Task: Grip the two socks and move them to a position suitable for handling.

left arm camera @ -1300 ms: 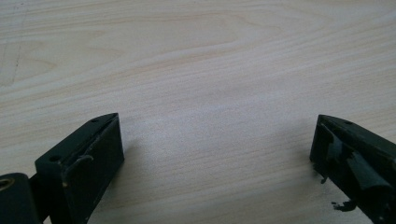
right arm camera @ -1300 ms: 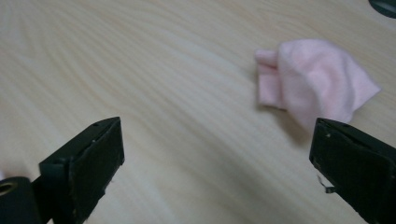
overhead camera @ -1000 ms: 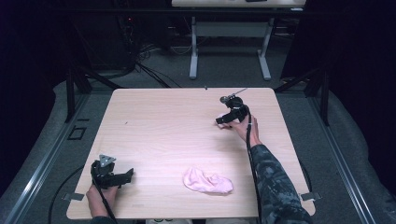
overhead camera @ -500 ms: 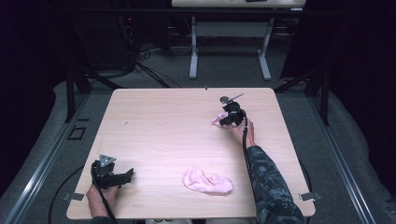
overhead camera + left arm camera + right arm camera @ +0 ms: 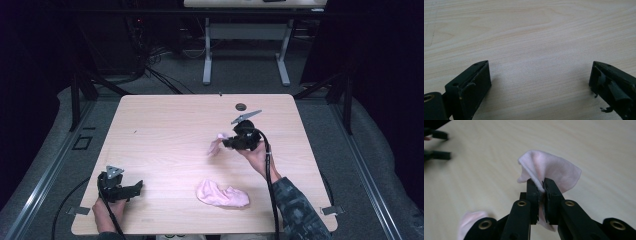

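Two pink socks are in play on one pale wooden surface point(image 5: 165, 130), which serves as the landmark here. The surface stands on a grey floor point(image 5: 240, 75), with a second table's legs point(image 5: 207, 55) beyond its far edge.

The larger sock point(image 5: 221, 194) lies crumpled on the surface near its front edge, a little right of the middle, touching nothing else.

The right hand-held gripper point(image 5: 227, 144) is raised above the right half of the surface, toward the far side, with the person's hand point(image 5: 257, 157) and patterned sleeve point(image 5: 295, 210) reaching in from the front edge. Its jaws are pressed together on the smaller sock point(image 5: 549, 170), pinching a fold of the fabric; in the right gripper view the cloth stands up above the jaws and a short end hangs below them. In the high view this sock point(image 5: 216, 142) hangs off the gripper's tip, clear of the wood.

The left hand-held gripper point(image 5: 137, 186) rests at the front left corner of the surface, well apart from both socks. In the left gripper view its jaws are spread wide with bare wood between them.

A small dark grommet point(image 5: 241, 106) sits in the surface near its far edge.
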